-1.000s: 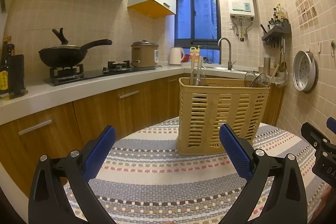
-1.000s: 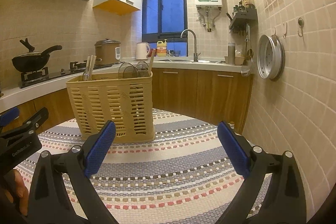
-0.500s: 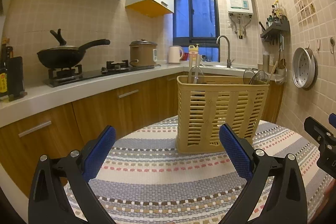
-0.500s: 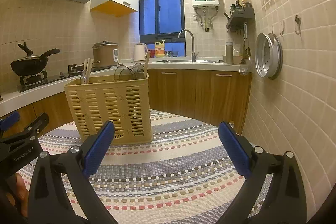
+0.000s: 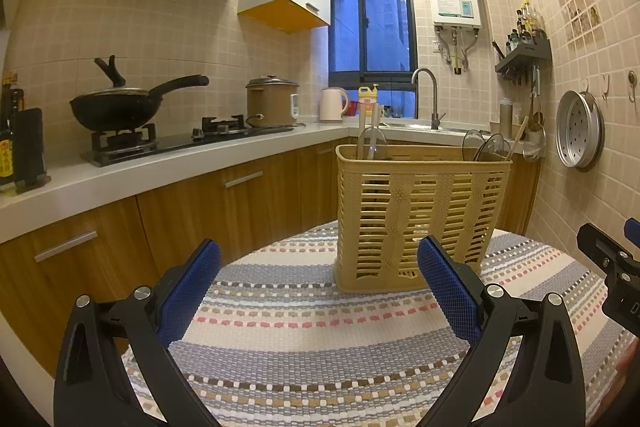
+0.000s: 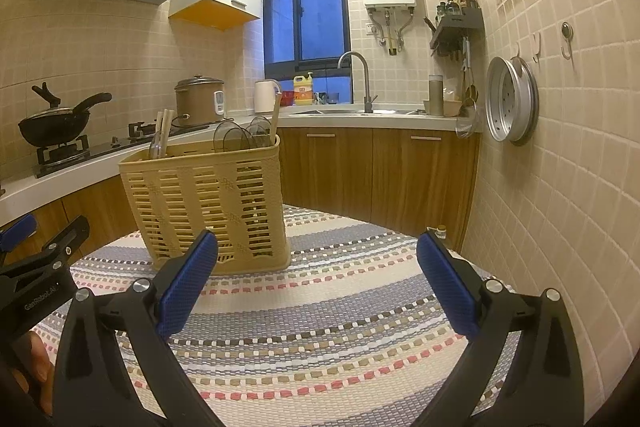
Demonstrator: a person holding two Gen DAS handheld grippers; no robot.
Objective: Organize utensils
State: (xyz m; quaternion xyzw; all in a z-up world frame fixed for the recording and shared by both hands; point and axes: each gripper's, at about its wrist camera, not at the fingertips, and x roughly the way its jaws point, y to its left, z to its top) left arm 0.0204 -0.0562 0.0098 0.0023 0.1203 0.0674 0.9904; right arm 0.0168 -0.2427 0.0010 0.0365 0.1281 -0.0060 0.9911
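Note:
A tan slatted plastic utensil basket (image 5: 416,215) (image 6: 208,203) stands upright on a round table with a striped woven cloth (image 5: 320,339) (image 6: 340,319). Chopsticks (image 5: 370,123) (image 6: 162,131), dark round utensil heads (image 5: 484,147) (image 6: 240,137) and a wooden handle (image 6: 275,119) stick out of its top. My left gripper (image 5: 318,287) is open and holds nothing, short of the basket. My right gripper (image 6: 318,279) is also open and holds nothing, with the basket ahead to its left. Each gripper shows at the edge of the other's view.
A white counter (image 5: 120,171) with wooden cabinets runs along the left and back, carrying a wok on a gas stove (image 5: 116,107), a rice cooker (image 5: 272,101), a kettle (image 5: 333,103) and a sink tap (image 6: 360,79). A metal steamer tray (image 6: 512,103) hangs on the tiled right wall.
Both grippers have drawn back and risen slightly, so the basket sits a little farther off in both views. Both stay open.

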